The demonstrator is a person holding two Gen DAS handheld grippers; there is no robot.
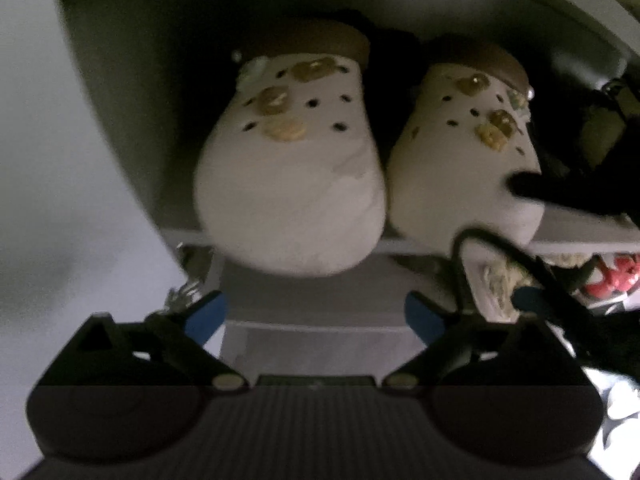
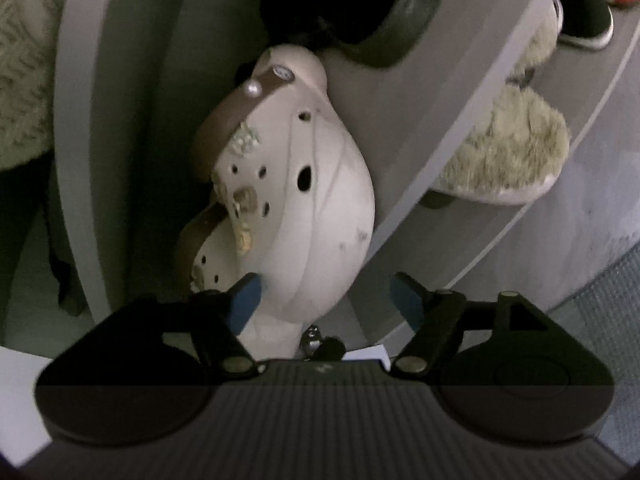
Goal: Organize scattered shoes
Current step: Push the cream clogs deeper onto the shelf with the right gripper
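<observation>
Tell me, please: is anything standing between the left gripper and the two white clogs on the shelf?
Nothing visible does. The left gripper is open and empty, and the white clogs sit side by side just ahead on the shelf.

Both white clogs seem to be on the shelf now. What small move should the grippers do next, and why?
Probably draw both back from the shelf. The two clogs sit side by side, toes outward, and the left gripper and right gripper are open, gripping nothing.
</observation>
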